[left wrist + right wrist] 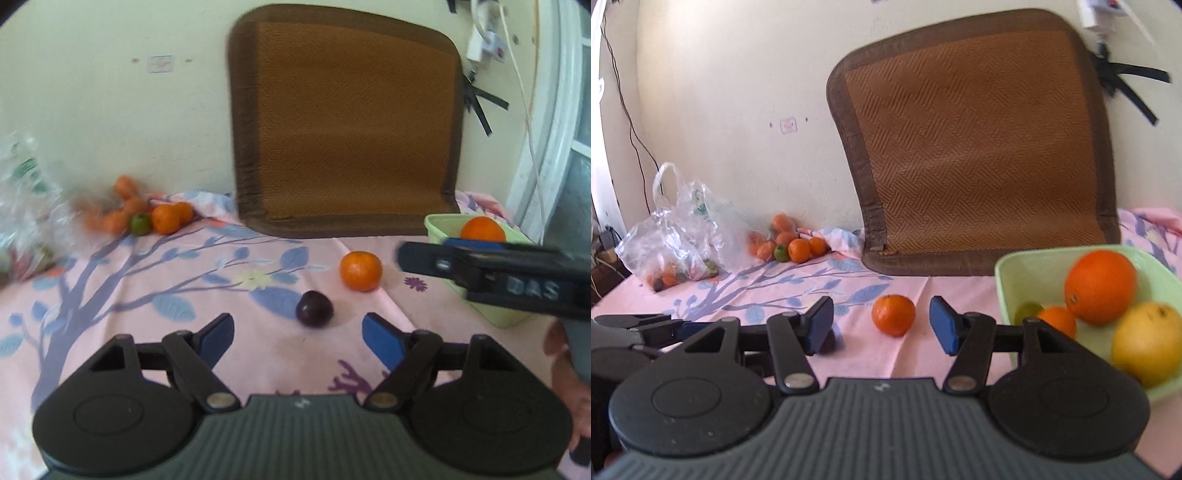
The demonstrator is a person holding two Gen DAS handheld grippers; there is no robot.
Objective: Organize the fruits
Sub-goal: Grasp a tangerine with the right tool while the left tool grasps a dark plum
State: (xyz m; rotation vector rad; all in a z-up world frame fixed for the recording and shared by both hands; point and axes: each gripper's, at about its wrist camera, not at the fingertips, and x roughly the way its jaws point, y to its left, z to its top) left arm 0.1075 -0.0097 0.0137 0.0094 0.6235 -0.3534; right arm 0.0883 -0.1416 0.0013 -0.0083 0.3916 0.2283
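Left wrist view showed the left gripper (298, 332) with jaws apart and nothing between the blue pads, a dark plum (314, 308) lying on the pink floral cloth (147, 288) just ahead of the fingertips, not touched. Loose orange (361, 270) sat beyond the plum, near the pale green bowl (439, 223) at the right edge. Right gripper (421, 254) reached in from the right, side-on in front of the bowl; from this view couldn't tell its gap. Right wrist view settled it: right gripper (881, 328) was open and empty, same loose orange (893, 314) resting on the cloth beyond and between the pads, apart from both. Bowl (1019, 273) held a big orange (1100, 286), a yellow fruit (1148, 343), a small orange (1058, 319) and a greenish fruit (1028, 309). Pile of small oranges with one green fruit (790, 245) lay against the wall at back left, beside a clear plastic bag (676, 229). Brown woven mat (975, 147) leaned upright on the wall.
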